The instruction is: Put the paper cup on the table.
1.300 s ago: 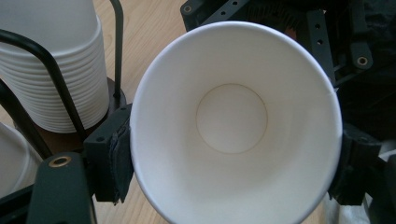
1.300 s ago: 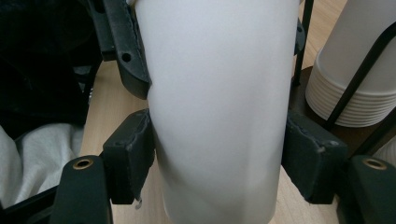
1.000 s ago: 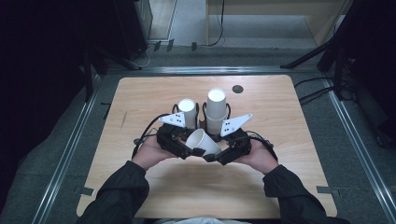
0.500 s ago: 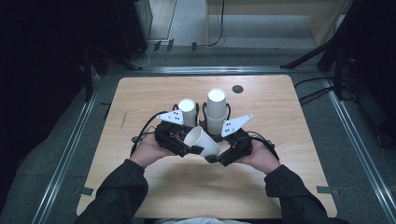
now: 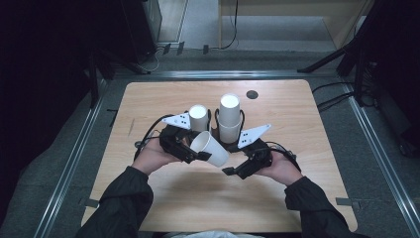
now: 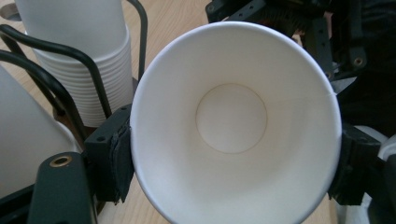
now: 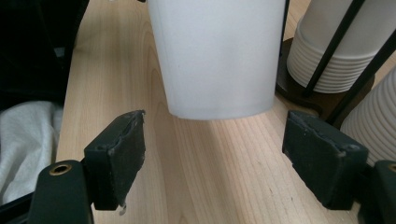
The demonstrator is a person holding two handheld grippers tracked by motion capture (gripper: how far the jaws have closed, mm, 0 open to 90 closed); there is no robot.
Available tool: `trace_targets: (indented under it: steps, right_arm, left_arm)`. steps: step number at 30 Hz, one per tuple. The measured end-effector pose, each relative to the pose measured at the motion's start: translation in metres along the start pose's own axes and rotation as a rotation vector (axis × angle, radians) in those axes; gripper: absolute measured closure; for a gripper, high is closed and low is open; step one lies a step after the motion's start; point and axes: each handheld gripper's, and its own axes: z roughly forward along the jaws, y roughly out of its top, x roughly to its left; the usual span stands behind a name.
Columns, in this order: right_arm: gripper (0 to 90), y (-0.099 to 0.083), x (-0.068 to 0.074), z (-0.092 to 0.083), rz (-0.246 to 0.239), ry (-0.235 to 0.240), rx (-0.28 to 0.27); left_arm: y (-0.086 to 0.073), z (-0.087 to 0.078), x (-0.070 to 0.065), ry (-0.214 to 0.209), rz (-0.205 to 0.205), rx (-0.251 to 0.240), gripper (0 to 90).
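Note:
A white paper cup (image 5: 209, 148) lies on its side above the wooden table (image 5: 198, 208), its mouth toward my left hand. My left gripper (image 5: 199, 150) is shut on the cup's rim; in the left gripper view both pads (image 6: 116, 158) press the rim of the cup (image 6: 231, 116) from either side. My right gripper (image 5: 231, 162) stands just off the cup's base. Its jaws have just been opening, and in the right gripper view the pads (image 7: 119, 149) stand wide of the cup (image 7: 217, 56) without touching it.
Two stacks of white cups (image 5: 199, 118) (image 5: 230, 116) stand upside down in black wire holders right behind the grippers. A small dark round disc (image 5: 252, 94) sits at the table's far right. Metal rails run along both sides of the table.
The right gripper's jaws have spread apart and let go of the cup's base. The left gripper keeps its grip on the rim, and both hands have hardly moved.

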Motion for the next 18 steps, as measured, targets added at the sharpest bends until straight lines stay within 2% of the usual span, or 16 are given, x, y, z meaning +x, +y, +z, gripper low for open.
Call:
trace_targets:
  steps: [8,15,18]
  right_arm:
    - [21.2,-0.005,-0.002,-0.008,0.020,-0.017,0.004]
    - [21.2,-0.013,-0.004,-0.015,0.020,-0.044,0.002]
    - [21.2,-0.017,-0.006,-0.016,0.043,-0.057,0.014]
  left_arm:
    - [-0.001,-0.002,0.001,0.018,0.001,0.025,19.4]
    - [-0.005,-0.002,0.002,0.042,0.012,0.070,19.3]
    - [-0.007,-0.001,0.004,0.052,0.015,0.088,19.3]
